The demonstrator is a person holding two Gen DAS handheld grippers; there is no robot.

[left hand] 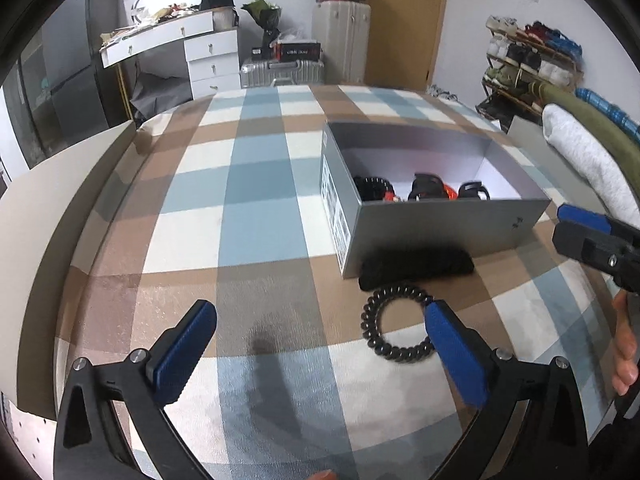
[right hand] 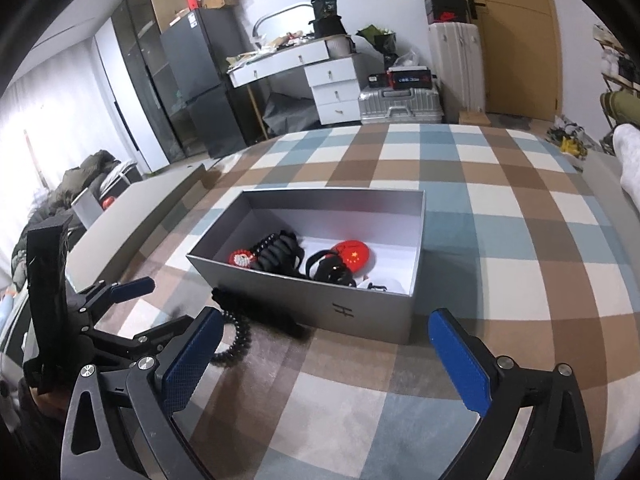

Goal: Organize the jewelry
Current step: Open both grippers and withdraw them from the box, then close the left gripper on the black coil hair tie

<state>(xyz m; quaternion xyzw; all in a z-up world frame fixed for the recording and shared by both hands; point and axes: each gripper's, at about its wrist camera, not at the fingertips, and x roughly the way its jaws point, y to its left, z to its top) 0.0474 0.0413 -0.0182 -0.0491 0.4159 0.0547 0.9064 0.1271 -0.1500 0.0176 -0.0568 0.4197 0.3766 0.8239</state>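
A black spiral hair tie (left hand: 370, 322) lies on the checked cloth, just inside the right finger of my left gripper (left hand: 320, 309). That gripper is open and its pads press on nothing. A black fuzzy band (left hand: 416, 268) rests against the near wall of the grey box (left hand: 440, 228). The box holds black bands (right hand: 280, 252) and a red round badge (right hand: 354, 256). My right gripper (right hand: 326, 316) hangs open and empty in front of the box (right hand: 320, 304). From there the hair tie (right hand: 240, 344) and the left gripper (right hand: 168, 304) show at lower left.
The checked cloth (left hand: 260, 200) covers a wide flat surface with bare room left of the box. A rolled white towel (left hand: 580, 152) lies at the right edge. A white desk (right hand: 304, 60), suitcases (right hand: 400, 106) and a door stand behind. A hand (left hand: 626, 344) shows at the right.
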